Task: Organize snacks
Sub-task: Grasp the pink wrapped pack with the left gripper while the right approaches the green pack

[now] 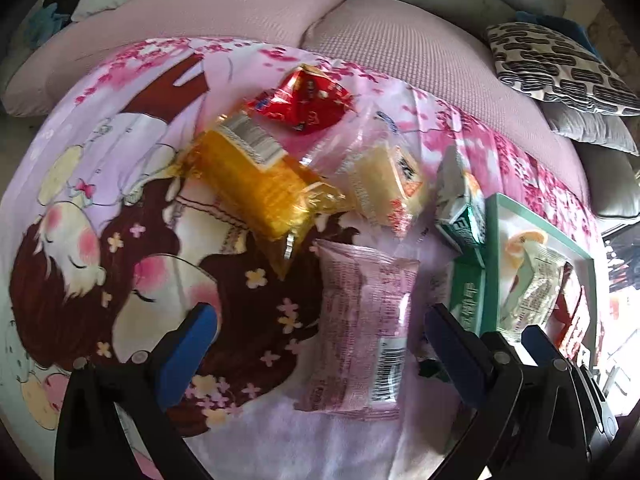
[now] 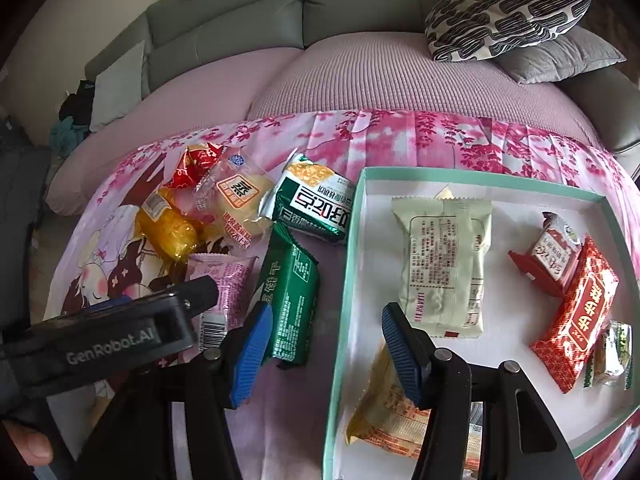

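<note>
Loose snacks lie on a pink cartoon blanket (image 1: 120, 208): a red packet (image 1: 308, 100), a yellow one (image 1: 260, 188), a clear cake packet (image 1: 384, 184) and a pink packet (image 1: 364, 332). My left gripper (image 1: 320, 352) is open, its blue pads on either side of the pink packet and apart from it. A teal box (image 2: 348, 264) holds a pale green packet (image 2: 444, 264) and red packets (image 2: 576, 312). My right gripper (image 2: 328, 356) is open astride the box's left wall, with nothing pressed between the pads. A dark green packet (image 2: 288, 300) lies by its left pad.
A green-and-white packet (image 2: 316, 208) leans by the box's far left corner. A yellowish packet (image 2: 392, 408) lies in the box's near corner. Behind the blanket are a pink sofa seat (image 2: 360, 76), a patterned cushion (image 2: 504, 16) and a grey one. A person's thumb (image 2: 28, 444) shows bottom left.
</note>
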`<state>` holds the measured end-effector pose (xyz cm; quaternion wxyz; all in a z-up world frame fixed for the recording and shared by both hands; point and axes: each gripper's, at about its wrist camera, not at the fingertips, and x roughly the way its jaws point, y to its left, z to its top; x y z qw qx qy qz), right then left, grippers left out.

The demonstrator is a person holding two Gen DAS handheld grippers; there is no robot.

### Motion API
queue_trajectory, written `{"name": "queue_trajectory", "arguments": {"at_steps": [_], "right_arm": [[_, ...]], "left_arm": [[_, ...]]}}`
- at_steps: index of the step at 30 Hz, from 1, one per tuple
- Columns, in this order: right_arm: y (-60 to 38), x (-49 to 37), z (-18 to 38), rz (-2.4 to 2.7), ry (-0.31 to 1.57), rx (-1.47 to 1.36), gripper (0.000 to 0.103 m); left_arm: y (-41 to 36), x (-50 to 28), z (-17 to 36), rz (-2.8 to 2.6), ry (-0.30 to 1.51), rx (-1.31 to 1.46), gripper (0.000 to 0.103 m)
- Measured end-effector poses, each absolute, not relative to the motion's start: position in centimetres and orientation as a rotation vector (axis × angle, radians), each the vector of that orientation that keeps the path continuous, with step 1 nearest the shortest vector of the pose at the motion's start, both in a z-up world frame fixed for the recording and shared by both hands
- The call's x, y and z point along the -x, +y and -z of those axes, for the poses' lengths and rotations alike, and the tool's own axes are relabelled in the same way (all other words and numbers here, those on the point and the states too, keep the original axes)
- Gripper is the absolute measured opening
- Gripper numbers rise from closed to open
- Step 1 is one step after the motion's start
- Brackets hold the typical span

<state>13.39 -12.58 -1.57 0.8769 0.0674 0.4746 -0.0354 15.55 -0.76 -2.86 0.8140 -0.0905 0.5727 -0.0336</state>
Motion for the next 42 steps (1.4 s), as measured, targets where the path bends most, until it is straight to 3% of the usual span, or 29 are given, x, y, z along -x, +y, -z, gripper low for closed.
{"name": "queue_trajectory", "arguments": {"at_steps": [7, 9, 10, 12, 14, 16, 32, 42], "right_arm": [[-13.8, -12.8, 1.3, 0.126, 0.987, -0.113, 0.06], [-14.0, -12.9, 1.4, 0.132, 0.993, -0.117, 0.06], [-14.1, -12.9, 1.5, 0.135, 0.996, -0.112, 0.06], [-14.1, -12.9, 1.5, 0.138, 0.995, -0.111, 0.06], [-14.3, -12.9, 1.5, 0.136, 0.994, -0.121, 0.06], [-14.4, -12.9, 1.6, 0.141, 0.995, -0.119, 0.06], [-10.9, -13.2, 1.4, 0.026, 0.973, -0.096, 0.059], [-10.5, -13.9, 1.6, 0.019, 0.951, -0.127, 0.049]], "left_arm": [[-1.7, -15.5, 3.3, 0.095, 1.23, 0.169, 0.1], [-1.7, -15.5, 3.4, 0.096, 1.239, 0.176, 0.082], [-1.9, -15.7, 3.7, 0.093, 1.251, 0.179, 0.066], [-1.8, -15.7, 4.1, 0.111, 1.269, 0.197, 0.062], [-1.8, -15.7, 4.2, 0.126, 1.276, 0.215, 0.045], [-1.8, -15.8, 4.0, 0.146, 1.278, 0.228, 0.039], [3.2, -15.3, 3.3, 0.043, 1.263, 0.276, 0.037], [5.9, -14.5, 3.1, 0.009, 1.266, 0.335, 0.037]]}}
